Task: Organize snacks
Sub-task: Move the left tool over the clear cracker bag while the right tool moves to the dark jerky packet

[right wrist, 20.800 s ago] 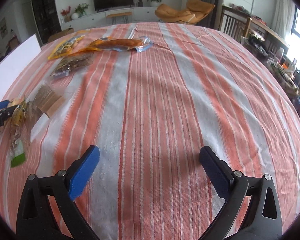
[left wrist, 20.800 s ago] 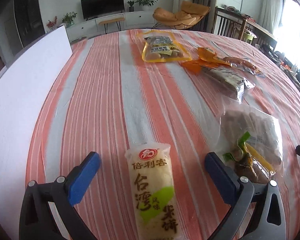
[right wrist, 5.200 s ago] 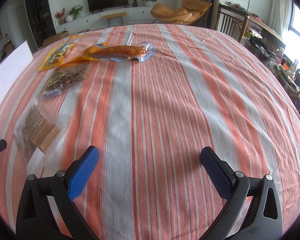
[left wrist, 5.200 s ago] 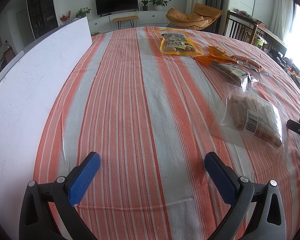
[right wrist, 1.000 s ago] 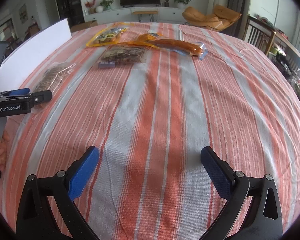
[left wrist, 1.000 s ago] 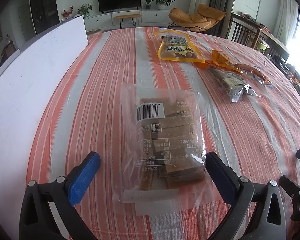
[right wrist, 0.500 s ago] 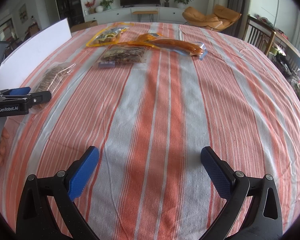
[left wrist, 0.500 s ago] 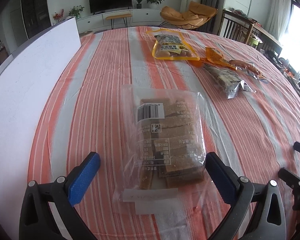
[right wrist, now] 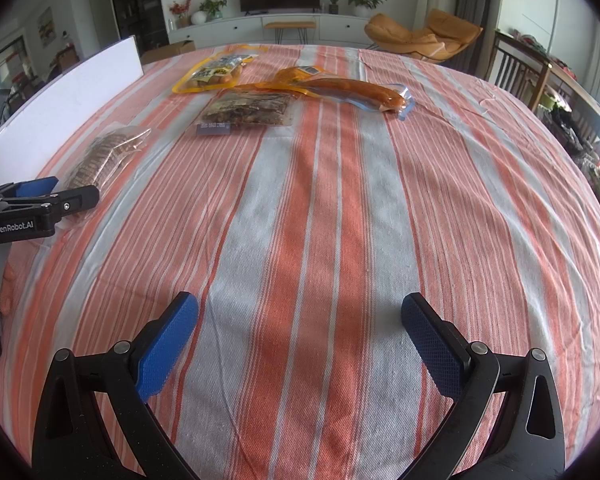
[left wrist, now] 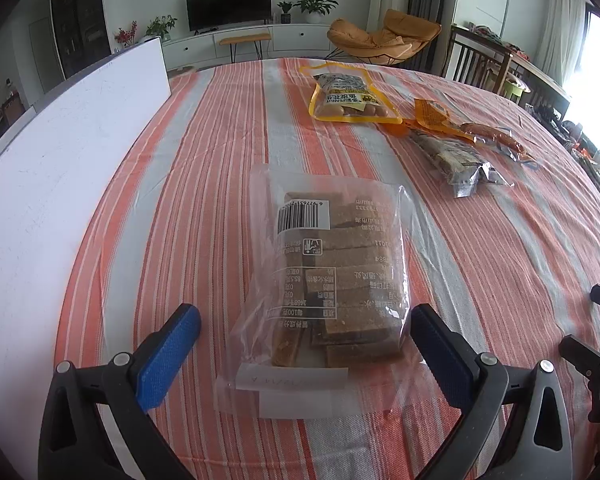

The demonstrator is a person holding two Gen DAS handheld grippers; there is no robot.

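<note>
Both grippers spread wide over the striped table, holding nothing.

Left wrist view: the left gripper [left wrist: 306,344] straddles the near end of the clear biscuit bag [left wrist: 328,280] without touching it; a white board [left wrist: 60,152] lines the table's [left wrist: 204,184] left edge. Right wrist view: the right gripper [right wrist: 300,332] hangs over bare cloth, with the sausage pack [right wrist: 352,88] and other snacks far ahead.

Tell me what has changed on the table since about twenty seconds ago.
The white rice-cracker pack and the green-topped packet are gone from the table. The clear biscuit bag has moved from the right side to lie between the open fingers of the left gripper, not gripped. The peanut pouch, sausage, dark snack pack and open right gripper are as before.
</note>
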